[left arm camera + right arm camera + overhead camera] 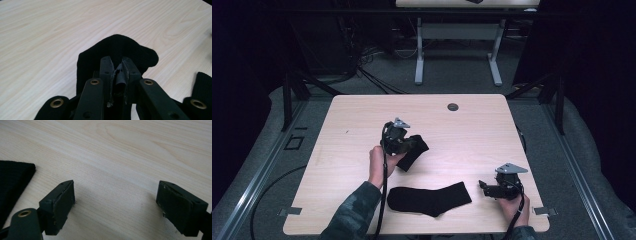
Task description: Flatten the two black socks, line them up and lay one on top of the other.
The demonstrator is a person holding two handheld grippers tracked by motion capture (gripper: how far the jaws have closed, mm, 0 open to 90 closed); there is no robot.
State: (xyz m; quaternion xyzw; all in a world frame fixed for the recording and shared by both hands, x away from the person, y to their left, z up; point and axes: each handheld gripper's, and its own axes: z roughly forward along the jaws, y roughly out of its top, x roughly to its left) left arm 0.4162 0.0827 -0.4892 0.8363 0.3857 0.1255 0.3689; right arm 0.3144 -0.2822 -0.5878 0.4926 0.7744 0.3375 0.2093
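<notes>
The left gripper (pixel 116 65) is clamped on a black sock (pixel 117 50) above the table (pixel 362 115). The right gripper (pixel 116 202) rests with jaws wide apart, beside a second sock (pixel 429 198) lying flat.

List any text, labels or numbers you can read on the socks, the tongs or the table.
None: no readable text, label, brand or number stands anywhere.
Black knit sock held in the left tongs: plain, no tag visible.
Black knit sock lying flat: plain.
Light wooden tabletop: bare grain, unmarked.
Right tongs: open, unmarked black pads.
</notes>
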